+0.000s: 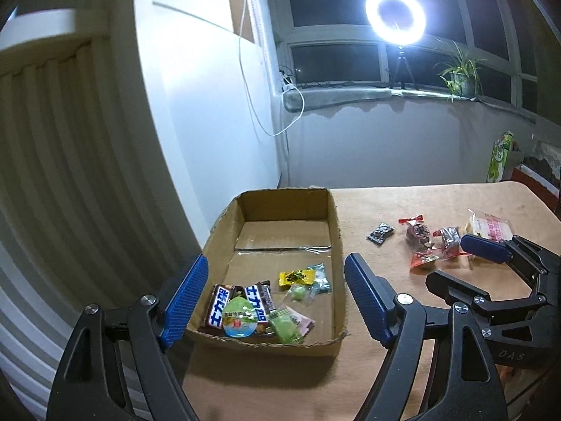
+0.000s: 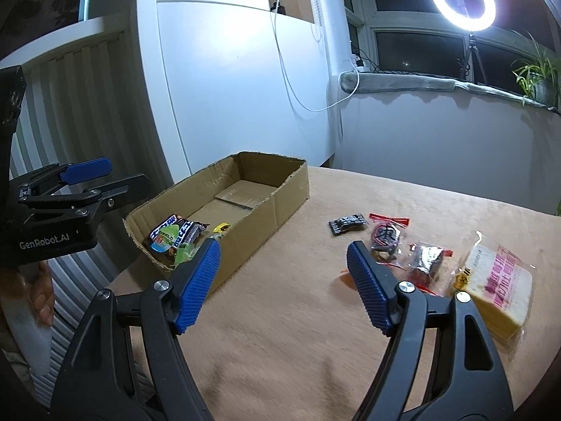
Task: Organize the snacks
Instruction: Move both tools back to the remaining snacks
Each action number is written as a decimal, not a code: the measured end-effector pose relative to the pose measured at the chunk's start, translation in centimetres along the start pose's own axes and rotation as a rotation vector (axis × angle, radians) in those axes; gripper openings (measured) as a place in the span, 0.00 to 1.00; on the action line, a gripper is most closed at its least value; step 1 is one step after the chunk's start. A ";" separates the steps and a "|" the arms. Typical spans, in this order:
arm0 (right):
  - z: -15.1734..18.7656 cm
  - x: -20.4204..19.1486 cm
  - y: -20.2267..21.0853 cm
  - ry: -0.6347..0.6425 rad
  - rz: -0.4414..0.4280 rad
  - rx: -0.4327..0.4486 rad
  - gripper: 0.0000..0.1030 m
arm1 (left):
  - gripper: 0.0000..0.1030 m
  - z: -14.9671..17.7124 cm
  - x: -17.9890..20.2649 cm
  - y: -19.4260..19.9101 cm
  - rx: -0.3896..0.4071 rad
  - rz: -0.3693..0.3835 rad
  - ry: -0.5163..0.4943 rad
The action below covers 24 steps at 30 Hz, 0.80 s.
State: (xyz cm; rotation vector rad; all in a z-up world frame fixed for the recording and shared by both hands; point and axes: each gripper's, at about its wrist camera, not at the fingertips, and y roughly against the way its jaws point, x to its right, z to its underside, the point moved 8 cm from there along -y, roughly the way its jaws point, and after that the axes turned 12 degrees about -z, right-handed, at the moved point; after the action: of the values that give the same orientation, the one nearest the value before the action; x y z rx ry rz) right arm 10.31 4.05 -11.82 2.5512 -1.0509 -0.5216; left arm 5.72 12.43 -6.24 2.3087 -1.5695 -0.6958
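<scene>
An open cardboard box (image 1: 337, 231) sits at the table's left side. In its near end lie two chocolate bars (image 1: 221, 303), a green jelly cup (image 1: 240, 319), a green candy (image 1: 285, 326) and a yellow candy (image 1: 296, 277). My left gripper (image 1: 275, 266) hovers open and empty above that near end. To the right on the table lie a small black packet (image 2: 347, 224), two red-wrapped snacks (image 2: 385, 238) (image 2: 426, 259) and a bread packet (image 2: 501, 277). My right gripper (image 2: 284, 249) is open and empty over bare table, between the box (image 2: 280, 207) and these snacks.
The tan table (image 2: 298, 333) ends beside a white cabinet (image 2: 228, 87) at the left. A ring light (image 1: 395, 12) on a tripod and a potted plant (image 1: 461, 77) stand on the window sill behind. A green carton (image 1: 498, 161) stands past the far right corner. A hand (image 2: 42, 301) holds the left gripper.
</scene>
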 end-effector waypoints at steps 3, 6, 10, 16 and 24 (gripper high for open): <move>0.3 0.6 0.5 -0.013 0.006 0.004 0.75 | 0.78 -0.1 0.6 0.5 0.004 0.002 -0.012; 0.8 1.6 0.9 -0.031 0.019 0.002 0.75 | 0.78 -0.1 1.5 0.7 0.003 0.011 -0.024; 1.8 3.5 1.3 -0.078 0.045 -0.022 0.75 | 0.78 0.0 3.3 0.9 -0.006 0.042 -0.045; 3.6 7.0 1.8 -0.158 0.070 -0.074 0.75 | 0.78 0.5 6.8 0.9 -0.033 0.116 -0.077; 5.2 11.7 1.1 -0.265 0.061 -0.159 0.75 | 0.78 2.7 11.6 -0.7 -0.132 0.228 -0.084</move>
State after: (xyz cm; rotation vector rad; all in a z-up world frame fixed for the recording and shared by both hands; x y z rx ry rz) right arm 15.05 -5.95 -18.28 2.3480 -1.1212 -0.9076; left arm 8.37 2.09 -11.61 1.9914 -1.7330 -0.8200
